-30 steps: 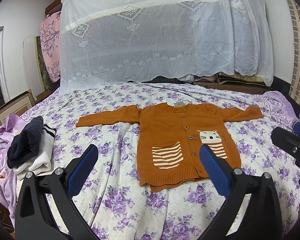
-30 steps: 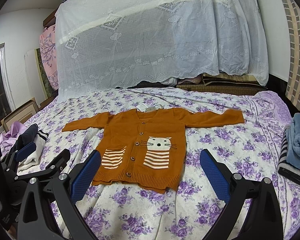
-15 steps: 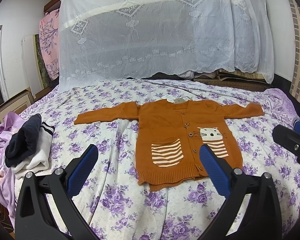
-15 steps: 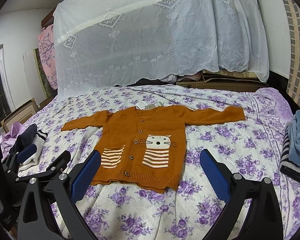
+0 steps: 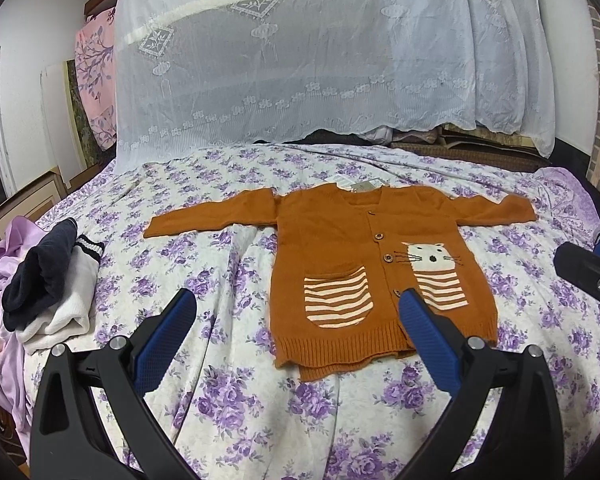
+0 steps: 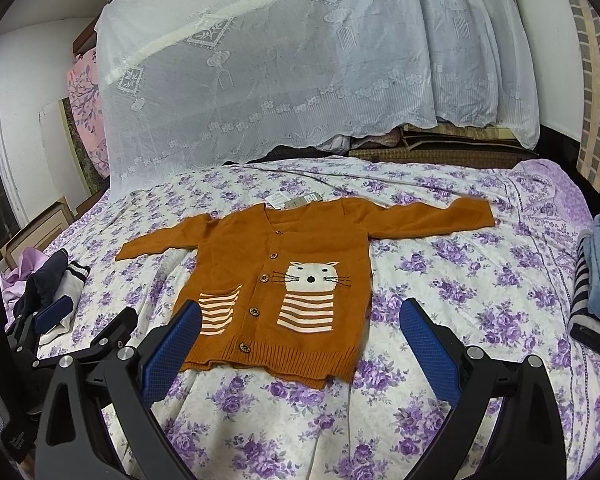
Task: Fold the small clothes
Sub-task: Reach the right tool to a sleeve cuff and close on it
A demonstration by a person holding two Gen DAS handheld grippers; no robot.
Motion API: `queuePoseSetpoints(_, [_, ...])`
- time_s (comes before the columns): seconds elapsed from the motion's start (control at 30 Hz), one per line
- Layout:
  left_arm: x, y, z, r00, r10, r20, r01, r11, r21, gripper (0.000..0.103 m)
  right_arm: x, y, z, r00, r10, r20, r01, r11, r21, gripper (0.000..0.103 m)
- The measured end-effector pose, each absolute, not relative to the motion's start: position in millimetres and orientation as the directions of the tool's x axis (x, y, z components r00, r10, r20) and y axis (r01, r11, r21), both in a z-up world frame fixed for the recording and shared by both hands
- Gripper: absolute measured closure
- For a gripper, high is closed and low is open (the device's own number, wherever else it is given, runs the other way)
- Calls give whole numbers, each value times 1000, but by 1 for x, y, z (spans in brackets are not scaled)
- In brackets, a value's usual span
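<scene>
While both grippers, left and right, spread and empty, have edged closer, the orange cardigan lies flat beyond them, unfolded.

My left gripper has eased slightly leftward and tipped down over the past second, so the orange cardigan now sits a little lower and further right in its view. My right gripper has crept closer to the cardigan, whose hem now reaches down between my jaws.
</scene>
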State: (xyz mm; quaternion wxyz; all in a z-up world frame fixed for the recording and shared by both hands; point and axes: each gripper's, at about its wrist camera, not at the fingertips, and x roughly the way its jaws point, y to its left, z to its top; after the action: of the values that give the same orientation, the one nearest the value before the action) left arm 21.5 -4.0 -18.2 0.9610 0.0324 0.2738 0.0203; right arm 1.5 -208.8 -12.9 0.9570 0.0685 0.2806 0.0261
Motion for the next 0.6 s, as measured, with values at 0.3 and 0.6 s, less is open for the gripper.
queuePoseSetpoints(0.3, [57,1,-33,817,53,-574,-11,997,76,4,23,-224,-32,860,135,-493,-45,981,189,4])
queuePoseSetpoints(0.6, [145,19,-44,769,36,-639,-43,999,5,4,93,-327,-60,863,190,-468,53,888,457,4])
